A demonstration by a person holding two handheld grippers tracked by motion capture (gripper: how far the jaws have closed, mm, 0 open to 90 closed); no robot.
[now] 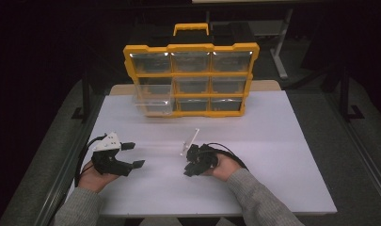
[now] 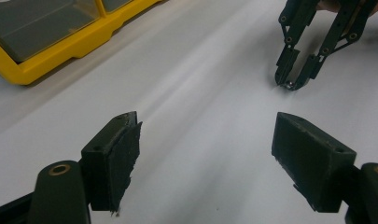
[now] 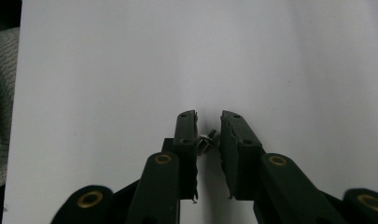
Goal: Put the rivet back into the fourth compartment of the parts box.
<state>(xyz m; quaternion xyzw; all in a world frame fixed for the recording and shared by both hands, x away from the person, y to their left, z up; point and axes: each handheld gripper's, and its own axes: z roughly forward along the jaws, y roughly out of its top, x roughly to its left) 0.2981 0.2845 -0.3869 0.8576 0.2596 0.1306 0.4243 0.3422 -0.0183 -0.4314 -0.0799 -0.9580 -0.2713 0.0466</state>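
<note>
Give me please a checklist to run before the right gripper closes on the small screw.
1. Screw between the jaws of the right gripper: ok, it lies on the table in the gap.
2. Pads pressing on the screw: not ok, a gap shows on the right side; the left side cannot tell.
3. Screw centred in the gap: not ok, it sits nearer the left jaw.
4. Left gripper out of the way: ok, open, apart from the right one.
5. Drawer of the organizer ready: ok, the left one stands pulled out.
6. Path to the drawer free: cannot tell, a thin white piece lies near the right gripper.
</note>
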